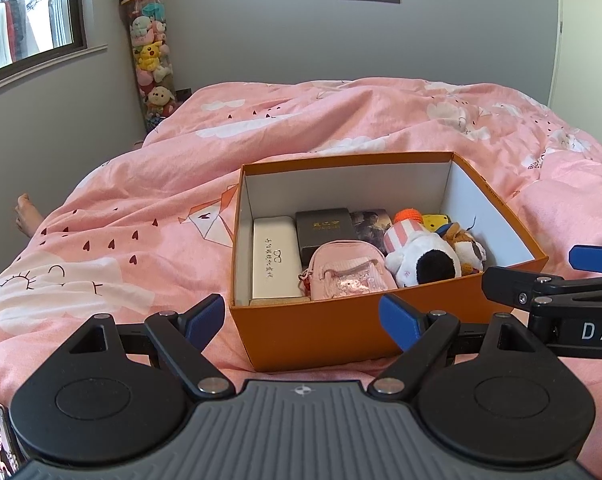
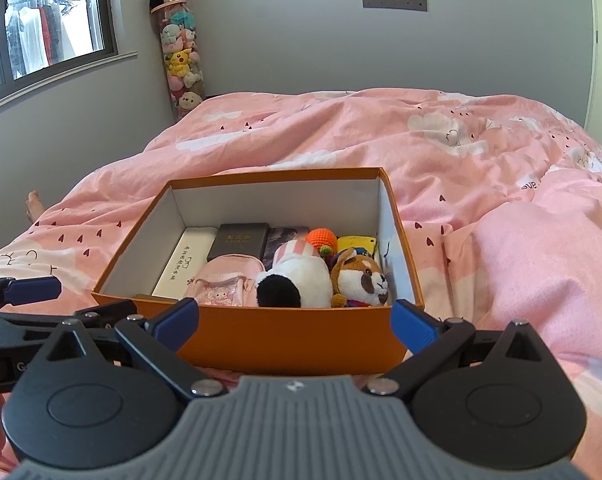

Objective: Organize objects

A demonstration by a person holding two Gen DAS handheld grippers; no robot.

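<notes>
Progress: my box (image 1: 313,332) on the bed (image 1: 141,184) holds case (image 1: 272,258), pouch (image 1: 347,272), plush toys (image 1: 425,258); nothing loose seen outside, so packing looks near done.
Left gripper (image 1: 301,320): wide open, empty.
Right gripper (image 2: 295,322): wide open, empty.
Box position: 12 o'clock, near both grippers, not touching.

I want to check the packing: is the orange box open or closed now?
Open. The orange box has no lid on it; the white plush toy and pink pouch inside show from above.
</notes>
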